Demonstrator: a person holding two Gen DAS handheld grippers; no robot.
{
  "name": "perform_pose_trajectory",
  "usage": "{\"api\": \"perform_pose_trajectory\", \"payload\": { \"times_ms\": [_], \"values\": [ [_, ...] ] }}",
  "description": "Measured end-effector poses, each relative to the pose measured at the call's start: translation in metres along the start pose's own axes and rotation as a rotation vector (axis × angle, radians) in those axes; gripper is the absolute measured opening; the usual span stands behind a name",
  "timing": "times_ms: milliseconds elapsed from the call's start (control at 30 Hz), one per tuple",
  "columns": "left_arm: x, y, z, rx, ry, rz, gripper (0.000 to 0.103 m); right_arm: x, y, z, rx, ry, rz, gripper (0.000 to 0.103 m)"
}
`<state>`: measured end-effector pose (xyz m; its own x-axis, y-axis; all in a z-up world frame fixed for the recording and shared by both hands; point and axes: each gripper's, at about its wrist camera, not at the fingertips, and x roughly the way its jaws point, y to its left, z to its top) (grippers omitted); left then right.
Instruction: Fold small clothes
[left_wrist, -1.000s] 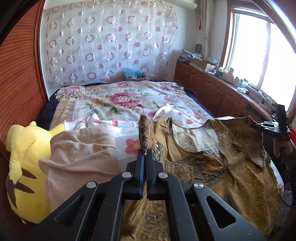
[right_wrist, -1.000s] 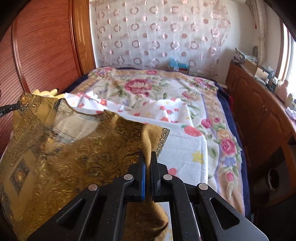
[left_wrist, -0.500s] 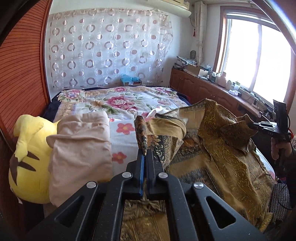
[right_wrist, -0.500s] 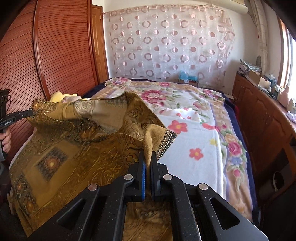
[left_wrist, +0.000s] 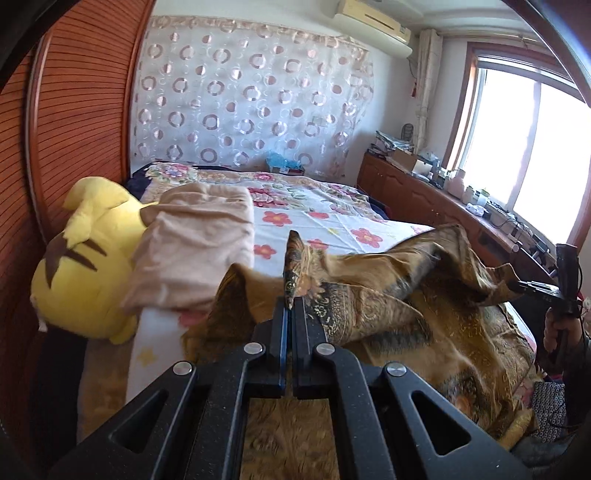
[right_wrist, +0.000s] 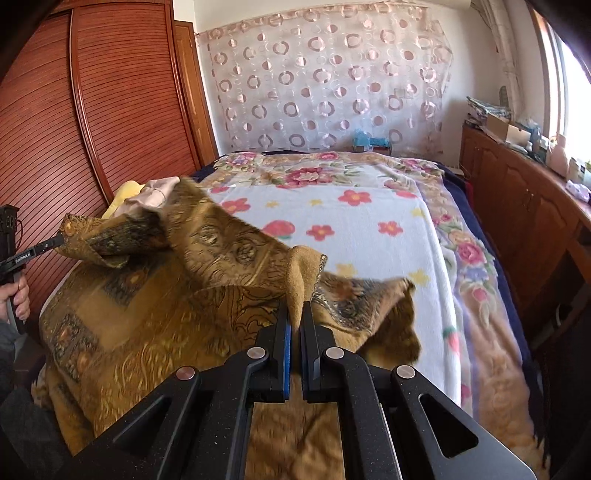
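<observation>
Both hand-held grippers clamped on golden-brown patterned fabric garment (left_wrist: 424, 325): left hand-held gripper (left_wrist: 290, 304), right hand-held gripper (right_wrist: 295, 314); cloth spans between, floral bed (right_wrist: 369, 229) at twelve o'clock.

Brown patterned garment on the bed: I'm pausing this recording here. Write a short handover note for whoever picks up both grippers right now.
Left gripper: jaws shut on a corner of the brown patterned garment, held above the bed.
Right gripper: jaws shut on another corner of the same garment.
Garment: stretched between the two grippers, bunched and partly doubled over near the bed's near edge.
Nearby: a beige cloth lies over a yellow plush toy at the left side.
Done: both corners gripped, fold started.
Left: lay the corners down, let go, smooth, finish folding.
</observation>
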<state>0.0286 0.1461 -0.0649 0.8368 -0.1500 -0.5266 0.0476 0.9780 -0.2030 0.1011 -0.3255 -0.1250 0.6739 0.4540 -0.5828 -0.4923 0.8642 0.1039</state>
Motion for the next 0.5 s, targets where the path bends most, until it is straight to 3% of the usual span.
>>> {"api": "perform_pose_trajectory", "payload": {
  "times_ms": [233,500],
  "values": [
    [-0.037,0.011,-0.019,-0.028,-0.007,0.026,0.002,-0.035,0.005,-0.025,0.019,0.029,0.005,0.003],
    [-0.061,0.016,-0.039,-0.019,0.027,0.040,0.002,-0.061,0.009,-0.030,0.009,0.053,0.020,0.004]
  ]
}}
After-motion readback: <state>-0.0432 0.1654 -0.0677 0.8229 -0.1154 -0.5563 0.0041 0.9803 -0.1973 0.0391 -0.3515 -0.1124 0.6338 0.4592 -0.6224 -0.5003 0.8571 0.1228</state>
